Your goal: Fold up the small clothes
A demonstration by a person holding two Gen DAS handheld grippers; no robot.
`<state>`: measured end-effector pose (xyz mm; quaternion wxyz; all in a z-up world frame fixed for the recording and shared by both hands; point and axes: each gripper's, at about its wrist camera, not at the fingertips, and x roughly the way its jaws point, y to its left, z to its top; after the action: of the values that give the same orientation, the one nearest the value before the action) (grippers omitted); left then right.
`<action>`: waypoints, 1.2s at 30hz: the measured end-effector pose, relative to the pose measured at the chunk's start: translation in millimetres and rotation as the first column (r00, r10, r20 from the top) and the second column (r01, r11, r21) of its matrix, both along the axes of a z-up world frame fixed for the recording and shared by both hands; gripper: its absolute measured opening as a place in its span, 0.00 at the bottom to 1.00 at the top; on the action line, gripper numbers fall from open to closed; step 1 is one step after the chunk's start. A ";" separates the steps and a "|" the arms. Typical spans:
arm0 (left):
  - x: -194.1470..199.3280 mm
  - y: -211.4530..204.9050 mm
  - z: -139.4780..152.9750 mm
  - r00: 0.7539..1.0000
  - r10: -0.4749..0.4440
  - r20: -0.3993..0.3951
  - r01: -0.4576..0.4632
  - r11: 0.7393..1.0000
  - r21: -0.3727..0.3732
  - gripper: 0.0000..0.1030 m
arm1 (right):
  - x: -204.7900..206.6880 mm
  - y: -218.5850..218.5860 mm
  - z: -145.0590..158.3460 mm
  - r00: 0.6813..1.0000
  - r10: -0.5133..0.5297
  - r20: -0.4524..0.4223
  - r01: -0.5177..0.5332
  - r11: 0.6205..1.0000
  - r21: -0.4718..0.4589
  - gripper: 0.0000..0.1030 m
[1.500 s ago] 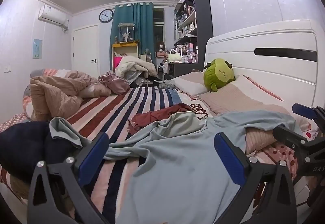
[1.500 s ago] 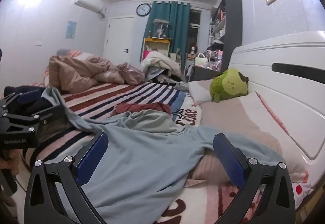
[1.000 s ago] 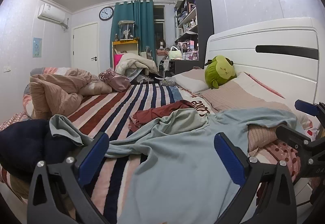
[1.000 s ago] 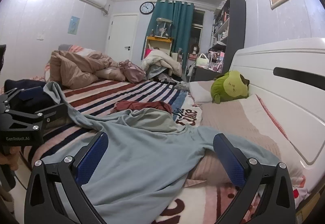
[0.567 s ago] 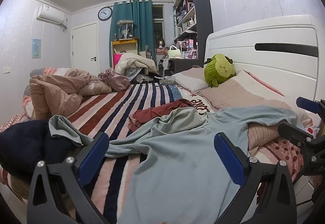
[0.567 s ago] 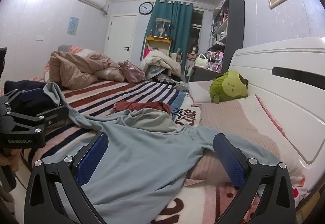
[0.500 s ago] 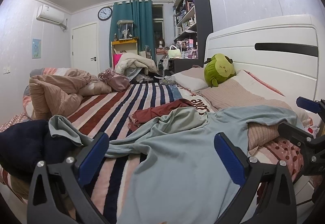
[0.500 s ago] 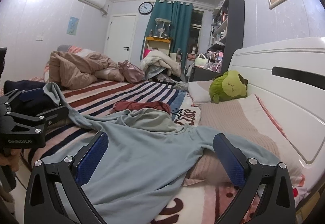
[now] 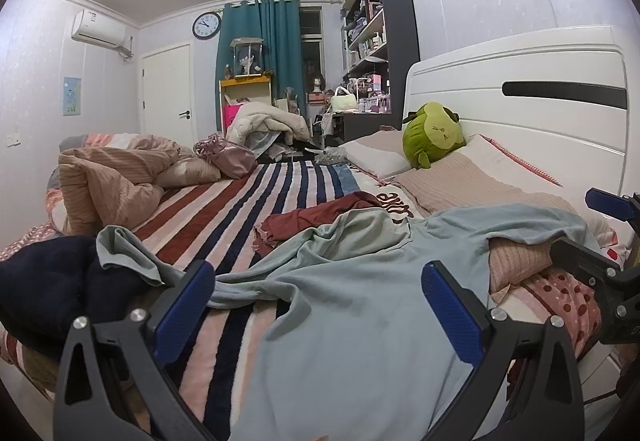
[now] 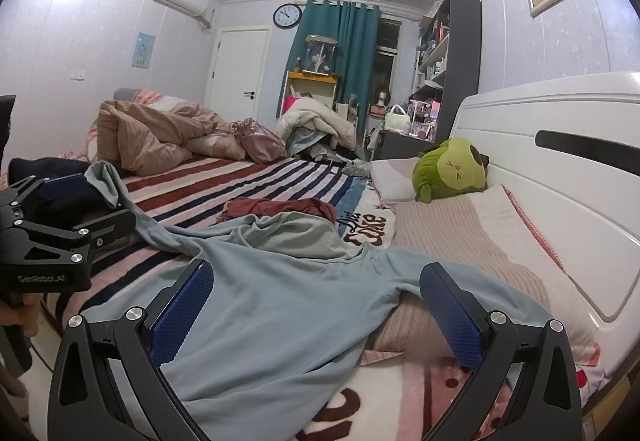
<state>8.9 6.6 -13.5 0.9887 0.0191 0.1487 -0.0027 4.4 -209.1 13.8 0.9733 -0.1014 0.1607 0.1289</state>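
Almost nothing has changed over the last second and a half: the pale blue long-sleeved top (image 9: 360, 305) is seen spread, still unfolded, across the striped bed (image 9: 240, 209), so folding is judged not yet begun. Left gripper (image 9: 320, 305) and right gripper (image 10: 316, 305) are held wide above its body, nothing grasped.

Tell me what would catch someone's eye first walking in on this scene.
Probably the light blue long-sleeved top spread across the near end of the striped bed, with both open grippers, left and right, hovering just above it. Next, the green plush toy on the pillows by the white headboard, and a dark red garment behind the top.
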 end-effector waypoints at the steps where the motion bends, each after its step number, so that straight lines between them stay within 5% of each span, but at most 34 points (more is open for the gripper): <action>1: -0.3 0.3 0.1 1.000 0.000 0.000 0.000 1.000 0.000 0.99 | -0.1 0.2 -0.1 1.000 0.000 0.000 0.000 1.000 -0.001 1.00; 25: 1.3 7.1 -6.2 0.999 0.023 -0.036 -0.023 1.000 0.008 0.99 | -0.3 -3.3 -2.4 1.000 -0.030 -0.004 0.030 1.000 -0.002 1.00; 36: 5.2 17.1 -10.4 0.996 0.056 -0.072 -0.056 0.998 0.011 0.99 | 12.5 4.3 -1.1 0.997 0.047 -0.055 -0.044 0.997 0.063 1.00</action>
<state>14.2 23.7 -23.9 0.9823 0.0192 0.1848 0.0249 16.9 -204.8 12.7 0.9679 -0.0714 0.1815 0.1588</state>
